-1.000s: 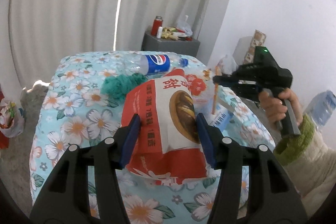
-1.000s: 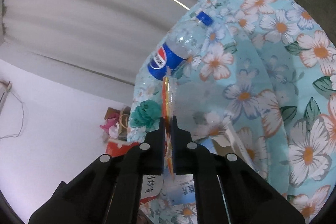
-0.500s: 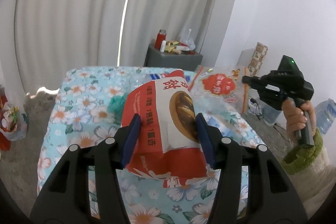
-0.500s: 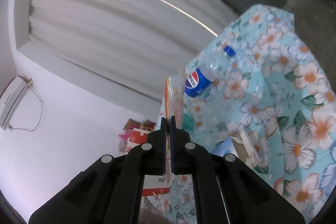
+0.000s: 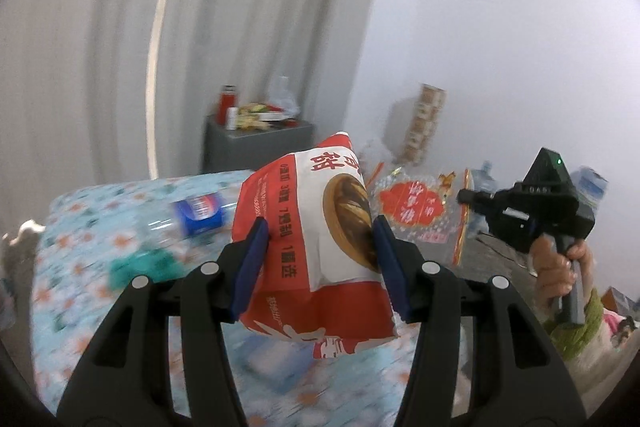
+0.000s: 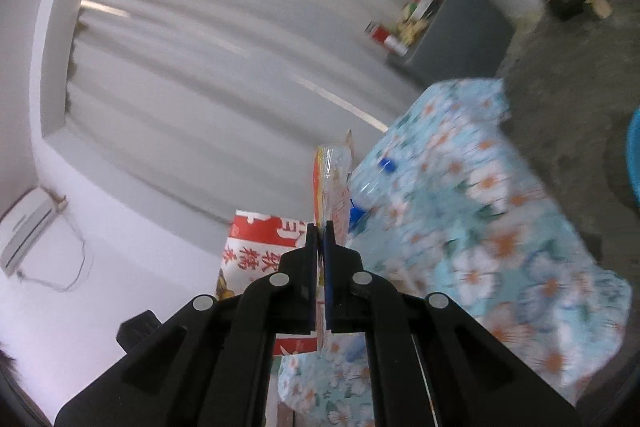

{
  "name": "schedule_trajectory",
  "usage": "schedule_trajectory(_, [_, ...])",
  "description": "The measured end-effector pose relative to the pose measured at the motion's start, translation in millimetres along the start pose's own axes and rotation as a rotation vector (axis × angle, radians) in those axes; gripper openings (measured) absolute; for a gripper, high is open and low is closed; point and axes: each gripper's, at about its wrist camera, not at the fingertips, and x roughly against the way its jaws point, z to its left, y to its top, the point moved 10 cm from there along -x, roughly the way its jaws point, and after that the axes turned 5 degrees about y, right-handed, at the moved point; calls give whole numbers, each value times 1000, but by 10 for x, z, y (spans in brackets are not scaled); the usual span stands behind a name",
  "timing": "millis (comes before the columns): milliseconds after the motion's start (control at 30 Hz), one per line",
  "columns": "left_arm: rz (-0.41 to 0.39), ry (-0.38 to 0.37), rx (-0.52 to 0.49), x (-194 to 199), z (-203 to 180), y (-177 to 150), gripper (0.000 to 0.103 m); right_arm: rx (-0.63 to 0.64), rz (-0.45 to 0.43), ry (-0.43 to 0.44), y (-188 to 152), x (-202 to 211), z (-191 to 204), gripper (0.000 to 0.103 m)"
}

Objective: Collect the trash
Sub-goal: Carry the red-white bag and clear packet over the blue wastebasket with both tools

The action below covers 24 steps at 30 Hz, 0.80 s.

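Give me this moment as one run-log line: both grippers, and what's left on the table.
left gripper: shut on red-and-white snack bag | right gripper: shut on clear plastic wrapper | on floral table: Pepsi bottle

Motion blur smears the floral counter [image 5: 100,267] and the plastic bottle [image 5: 198,213] lying on it, the red-and-white bag [image 5: 316,239] hides the cloth behind it, and the items on the grey cabinet [image 5: 256,143] are too small to identify.

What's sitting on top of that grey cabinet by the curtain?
On the grey cabinet stand a red bottle, a small white bottle, some yellowish packets and a clear plastic bag. Motion blur hides finer detail, and anything behind them is covered.
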Motion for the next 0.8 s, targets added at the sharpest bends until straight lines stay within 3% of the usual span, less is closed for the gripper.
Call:
schedule_trajectory(233, [86, -163, -101, -662, -977, 109, 50, -70, -175, -67, 225, 888, -463, 3])
schedule_trajectory(367, [183, -252, -179, -1205, -1707, 66, 50, -91, -275, -148, 327, 1404, -777, 3])
schedule_trajectory(500, [234, -295, -305, -1781, -2491, -50, 51, -133, -346, -270, 388, 1833, -1216, 3])
schedule_trajectory(600, [299, -341, -380, -2232, -3071, -269, 52, -166, -382, -411, 417, 2105, -1674, 3])
schedule_trajectory(800, [508, -377, -450, -3324, -3909, -1116, 53, -313, -398, -487, 405, 2206, -2675, 3])
